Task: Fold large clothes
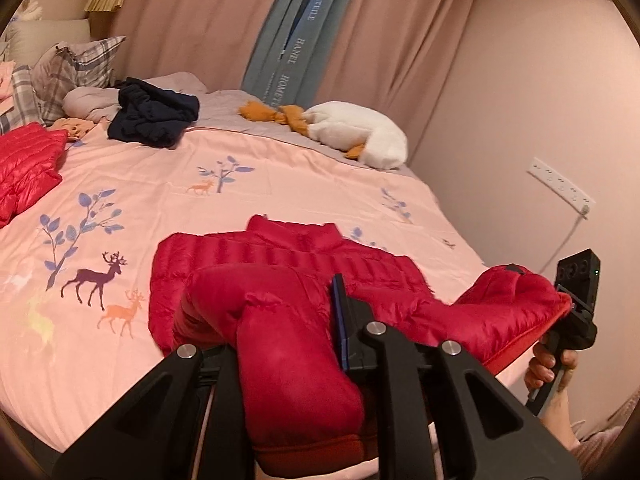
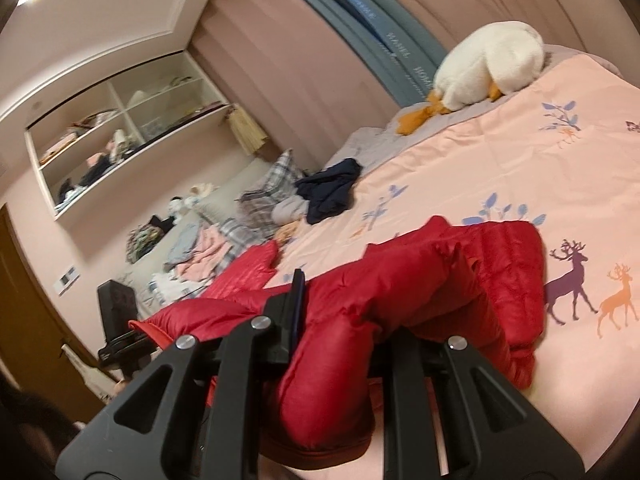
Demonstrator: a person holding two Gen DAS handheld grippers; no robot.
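Observation:
A red down jacket [image 1: 280, 264] lies on the pink bed cover [image 1: 192, 216], collar toward the far side, with its near part lifted. In the left wrist view my left gripper [image 1: 264, 312] is shut on a bunched fold of the jacket; one finger is hidden under the fabric. At the right, my right gripper [image 1: 568, 300], held by a hand [image 1: 548, 364], clamps the jacket's hem corner. In the right wrist view my right gripper [image 2: 352, 312] is shut on the red down jacket [image 2: 460, 264], and the left gripper [image 2: 136, 332] holds the other corner at the left.
A second red jacket [image 1: 28, 168] lies at the left. A navy garment [image 1: 154, 118], plaid pillows [image 1: 60, 76] and a white goose plush [image 1: 356, 134] sit at the far side of the bed. The wall with a socket strip [image 1: 560, 188] is close on the right.

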